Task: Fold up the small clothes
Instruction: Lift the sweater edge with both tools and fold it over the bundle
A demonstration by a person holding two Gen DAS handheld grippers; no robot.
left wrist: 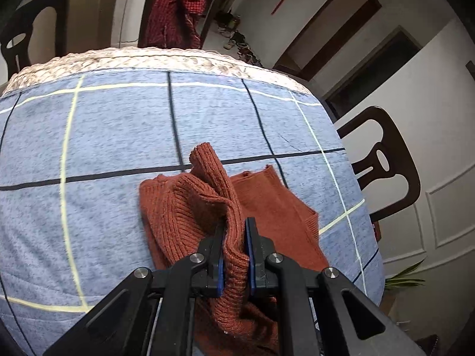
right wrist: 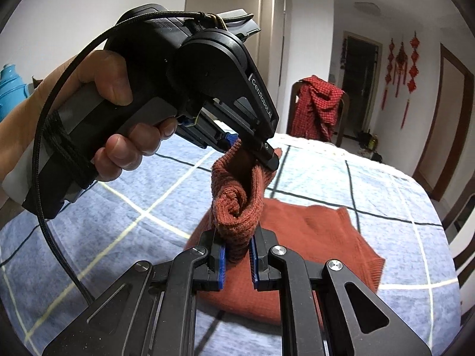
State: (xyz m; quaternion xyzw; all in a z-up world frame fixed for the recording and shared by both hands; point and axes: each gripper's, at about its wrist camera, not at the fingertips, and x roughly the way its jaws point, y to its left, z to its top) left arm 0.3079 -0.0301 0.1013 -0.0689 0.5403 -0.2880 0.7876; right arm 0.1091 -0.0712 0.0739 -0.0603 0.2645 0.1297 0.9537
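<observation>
A rust-red knitted sweater (left wrist: 276, 207) lies on the blue checked table cover (left wrist: 104, 136). My left gripper (left wrist: 234, 237) is shut on a bunched ribbed part of the sweater and lifts it off the table. In the right wrist view my right gripper (right wrist: 239, 249) is shut on the same rolled ribbed strip of the sweater (right wrist: 311, 237). The left gripper (right wrist: 252, 148) shows there too, held in a hand, clamped on the strip's upper end. The rest of the sweater lies flat below.
Dark wooden chairs stand around the table: one (left wrist: 383, 163) at the right, one (left wrist: 32, 32) at the far left. A red checked cloth (left wrist: 178, 6) hangs over a far chair, also in the right wrist view (right wrist: 314, 109). The table's far edge has a pale knitted border (left wrist: 148, 59).
</observation>
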